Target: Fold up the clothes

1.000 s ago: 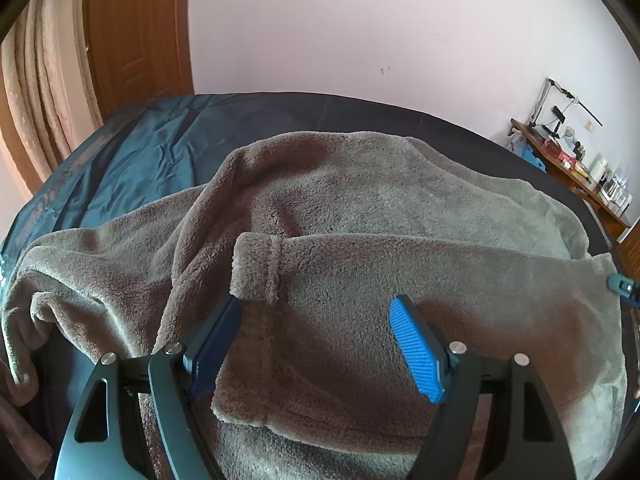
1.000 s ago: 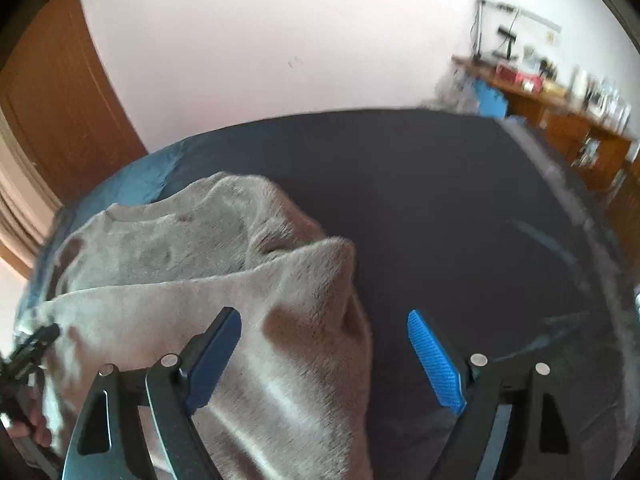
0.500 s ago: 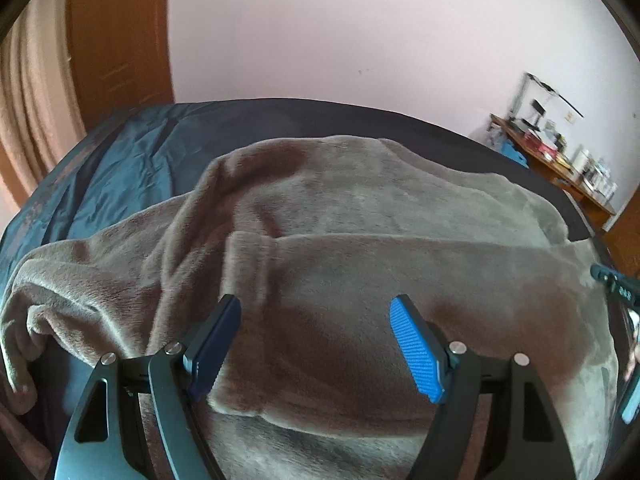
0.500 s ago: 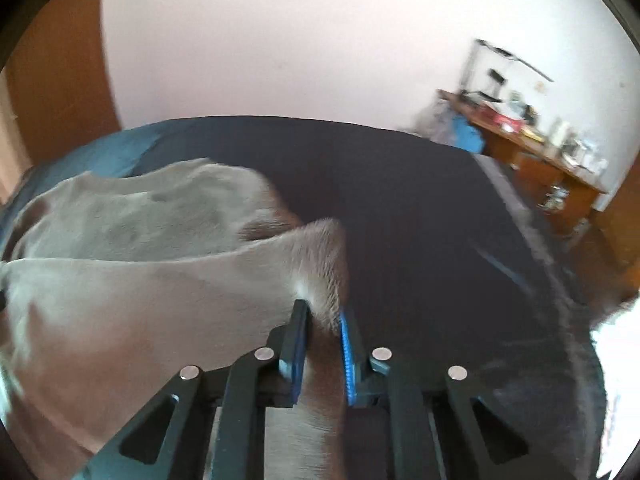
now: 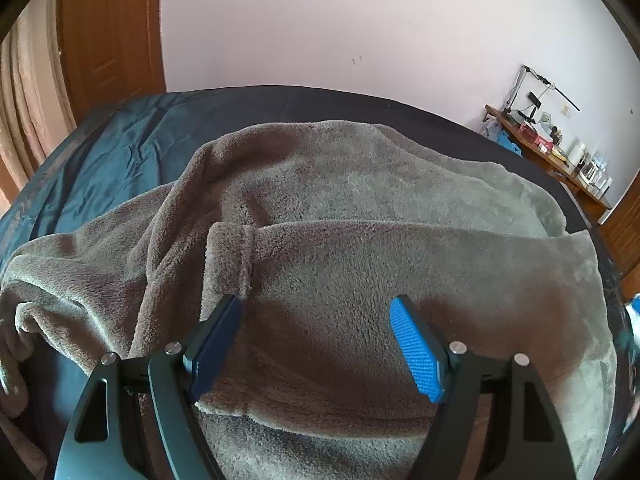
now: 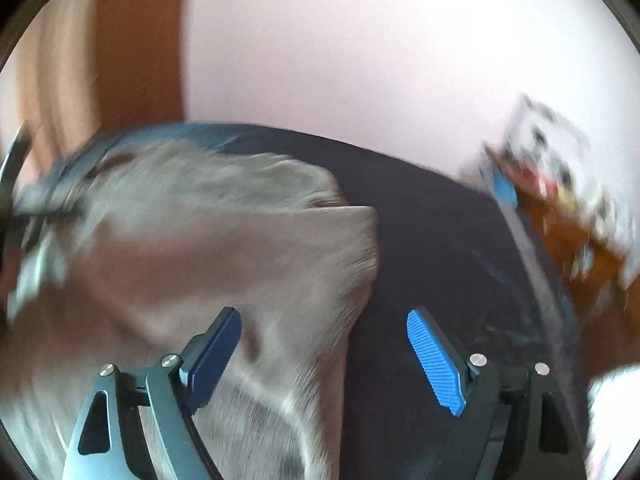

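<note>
A grey fleece garment [image 5: 360, 248] is spread on the dark bed cover [image 5: 120, 148], one sleeve laid across its body, cuff at nine o'clock. The left gripper [image 5: 316, 344] is held wide open above it. The right gripper [image 6: 324, 356] has just been opening, nothing clamped; a fold seems just released. Next, an edge must be gripped. The right view is blurred, the garment's near hem cut off

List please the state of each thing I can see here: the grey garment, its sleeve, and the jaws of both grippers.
Grey fleece garment: spread on the dark bed cover, partly folded.
Sleeve: folded across the body, cuff toward the left.
Left gripper: jaws open above the sleeve, gripping nothing.
Right gripper: jaws have just been opening; garment edge below, not pinched.
</note>
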Demonstrator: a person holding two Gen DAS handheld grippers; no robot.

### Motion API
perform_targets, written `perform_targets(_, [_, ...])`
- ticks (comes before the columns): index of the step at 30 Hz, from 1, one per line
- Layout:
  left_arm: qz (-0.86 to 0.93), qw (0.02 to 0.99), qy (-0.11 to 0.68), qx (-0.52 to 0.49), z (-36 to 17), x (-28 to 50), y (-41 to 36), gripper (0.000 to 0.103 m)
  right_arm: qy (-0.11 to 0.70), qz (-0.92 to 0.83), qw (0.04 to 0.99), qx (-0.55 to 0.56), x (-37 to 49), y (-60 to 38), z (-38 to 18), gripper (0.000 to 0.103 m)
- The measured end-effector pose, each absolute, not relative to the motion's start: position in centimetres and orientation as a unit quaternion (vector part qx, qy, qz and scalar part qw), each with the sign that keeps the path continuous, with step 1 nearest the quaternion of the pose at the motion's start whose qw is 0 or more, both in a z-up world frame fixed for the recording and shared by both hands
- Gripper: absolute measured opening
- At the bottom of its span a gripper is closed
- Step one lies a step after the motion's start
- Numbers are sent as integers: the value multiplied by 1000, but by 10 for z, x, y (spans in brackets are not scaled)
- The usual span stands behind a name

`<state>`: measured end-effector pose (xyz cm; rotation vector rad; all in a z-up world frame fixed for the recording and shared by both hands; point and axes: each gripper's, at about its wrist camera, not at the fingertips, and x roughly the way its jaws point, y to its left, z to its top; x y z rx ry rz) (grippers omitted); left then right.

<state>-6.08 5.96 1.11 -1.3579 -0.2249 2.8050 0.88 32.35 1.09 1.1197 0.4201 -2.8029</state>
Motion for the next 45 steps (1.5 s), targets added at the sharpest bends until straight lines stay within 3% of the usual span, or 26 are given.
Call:
perform_targets(7, [900,0,-77,-429,14,-60,55,81,312,-881,69,349,58,279,-17,87])
perform_targets(13, [901,-4,-75,-427,14,-59,53,81,332,-866,73,367,33,269,-38,85])
perform_targets(16, [901,-6,-78,-427,15,-58,49,81,316,-867,58,380,14,269,-42,78])
perform_targets(17, [901,-7,-80,-426,15,-58,48,81,306,-869,47,386,8,271,-42,68])
perform_targets(18, [901,-9,-82,-427,15,-58,46,81,301,-869,27,393,2,275,-42,51])
perform_targets(20, [899,-12,-86,-429,14,-59,42,81,290,-868,-13,402,-6,285,-43,34])
perform_targets(21, [898,-14,-85,-432,13,-60,41,81,282,-871,-32,402,-6,291,-42,31])
perform_targets(26, [890,-19,-63,-451,4,-64,45,81,185,-900,-112,377,4,337,-23,31])
perform_targets(30, [889,-1,-40,-456,1,-64,55,81,158,-899,-141,384,11,354,-25,32])
perform_targets(36, [891,3,5,-454,-4,-63,69,81,93,-895,-108,423,7,370,-36,33])
perform_targets(38, [889,4,-8,-458,-5,-64,64,82,90,-893,-81,434,9,368,-32,44])
perform_targets(45, [886,3,-23,-462,-4,-64,58,83,29,-912,-24,409,37,380,1,49])
